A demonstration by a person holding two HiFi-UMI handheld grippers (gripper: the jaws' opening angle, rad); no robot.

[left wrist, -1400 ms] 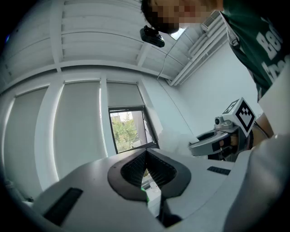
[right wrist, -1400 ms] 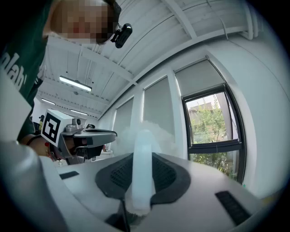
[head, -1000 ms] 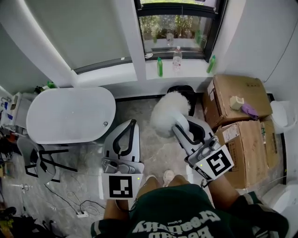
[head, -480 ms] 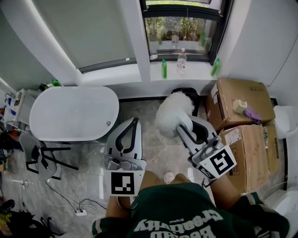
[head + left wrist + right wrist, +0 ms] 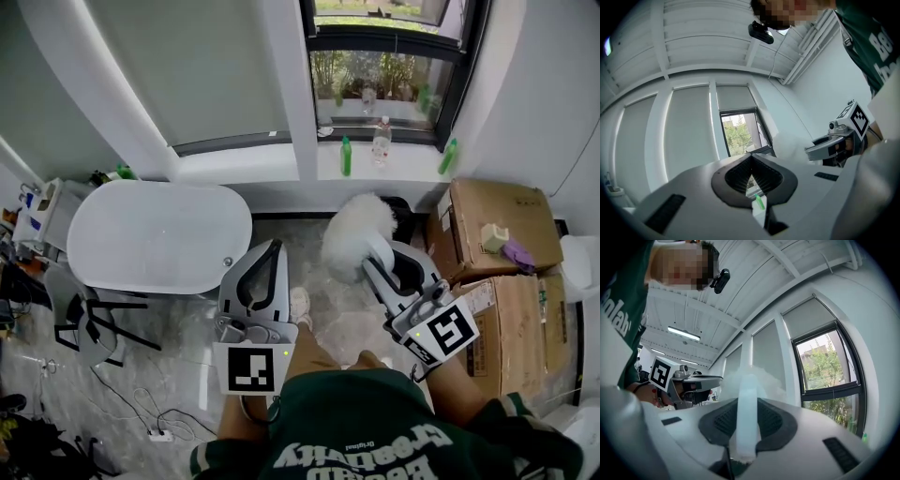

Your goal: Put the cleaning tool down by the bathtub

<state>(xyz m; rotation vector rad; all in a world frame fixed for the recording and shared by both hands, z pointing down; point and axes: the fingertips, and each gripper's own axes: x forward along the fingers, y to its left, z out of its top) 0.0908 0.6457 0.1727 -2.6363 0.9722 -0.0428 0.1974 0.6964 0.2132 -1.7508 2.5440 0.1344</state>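
**Duster aloft, tub off to the left**

The room is small, with a marble floor [image 5: 187, 375]. A white tub [image 5: 159, 234] fills the floor's left side below the window [image 5: 394, 56], and 2 cardboard boxes [image 5: 497, 225] crowd its right edge.

The right gripper [image 5: 375, 261] is clenched on the pale handle [image 5: 747, 413] of a fluffy white duster [image 5: 356, 234], the task's cleaning tool. The handle runs straight out between the jaws, so the head points forward and up. It sits over the middle of the floor, apart from the tub and nearer the boxes. That grip likely keeps the fluff off the ground while it is carried.

The left gripper [image 5: 265, 255] hangs just beside the tub's right end, jaws together on nothing, probably kept out of the way. The duster is not yet set down, and the bare floor by that end of the tub looks the likely spot.
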